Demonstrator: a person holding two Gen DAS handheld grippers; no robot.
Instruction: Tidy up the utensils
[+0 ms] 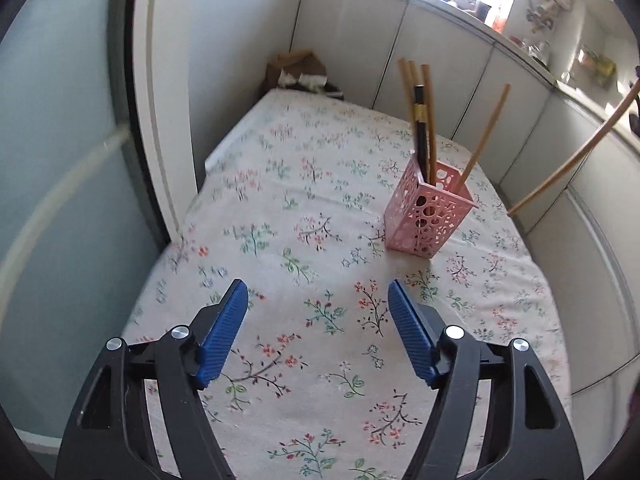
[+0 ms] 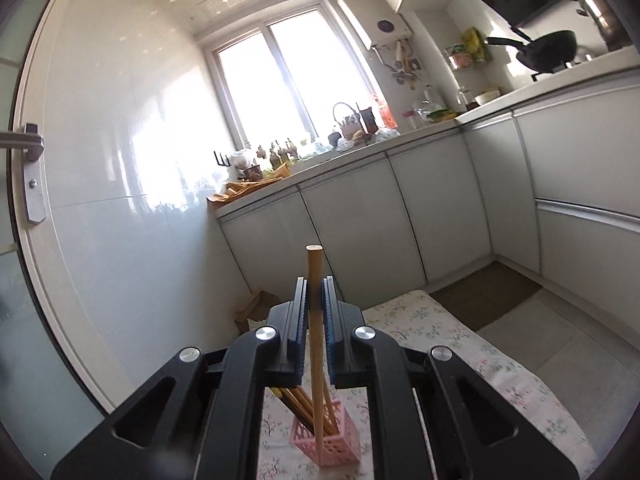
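A pink perforated holder [image 1: 426, 216] stands on the floral tablecloth [image 1: 304, 216] and holds several wooden chopsticks [image 1: 430, 120] and one black chopstick [image 1: 420, 128]. My left gripper [image 1: 318, 294] is open and empty, low over the cloth, in front of and left of the holder. My right gripper [image 2: 315, 292] is shut on a wooden chopstick [image 2: 315, 280], held upright above the holder [image 2: 328, 442]. That chopstick also shows in the left wrist view [image 1: 576, 148], slanting in the air to the right of the holder.
White cabinet doors [image 1: 440, 52] run along the far and right sides of the table. A brown paper bag [image 1: 298, 70] lies beyond the table's far end. A glass door [image 1: 60, 160] stands at left. A cluttered counter [image 2: 352, 148] sits under the window.
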